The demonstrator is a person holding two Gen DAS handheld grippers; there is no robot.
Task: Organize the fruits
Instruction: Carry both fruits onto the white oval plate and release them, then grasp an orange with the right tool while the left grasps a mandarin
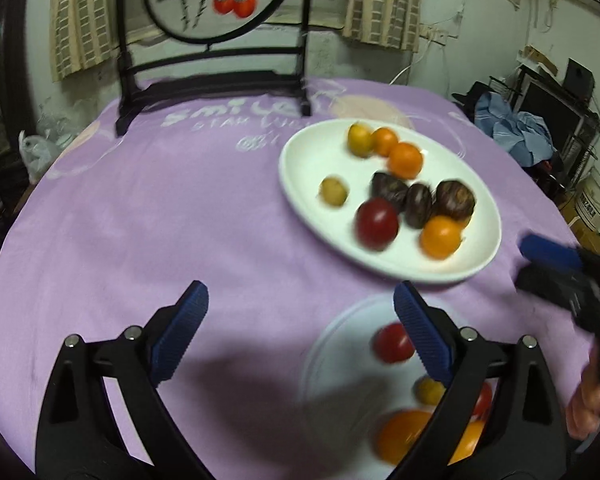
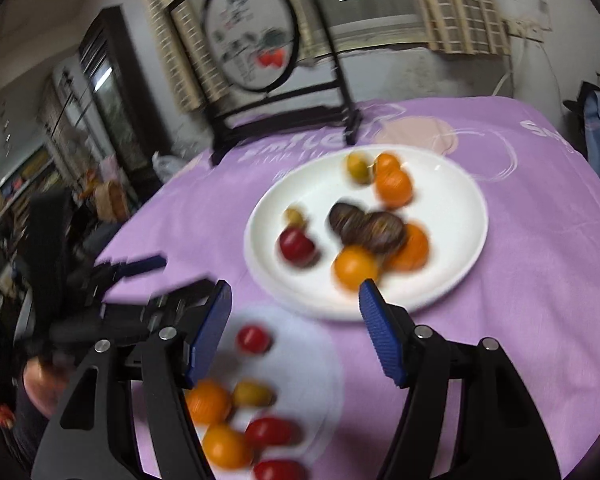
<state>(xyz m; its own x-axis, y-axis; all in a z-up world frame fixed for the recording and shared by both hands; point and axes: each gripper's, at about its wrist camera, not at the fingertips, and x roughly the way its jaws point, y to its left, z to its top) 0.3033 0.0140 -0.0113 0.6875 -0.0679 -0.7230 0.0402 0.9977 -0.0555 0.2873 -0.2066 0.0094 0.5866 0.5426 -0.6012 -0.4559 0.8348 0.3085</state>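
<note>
Two plates of fruit on the purple surface (image 1: 180,208), both jaws wide and empty.
Large plate (image 2: 452,280) lies just ahead of the right gripper (image 2: 296,304), nearer than the left gripper (image 1: 300,300); small plate (image 2: 320,360) sits beneath. Only the right view shows its bottom red fruit (image 2: 278,470).

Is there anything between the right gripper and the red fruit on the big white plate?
Nothing visible blocks it. The right gripper hovers open above the plate's near rim, and the red fruit sits exposed on the big white plate, with a small yellow fruit just behind it.
</note>
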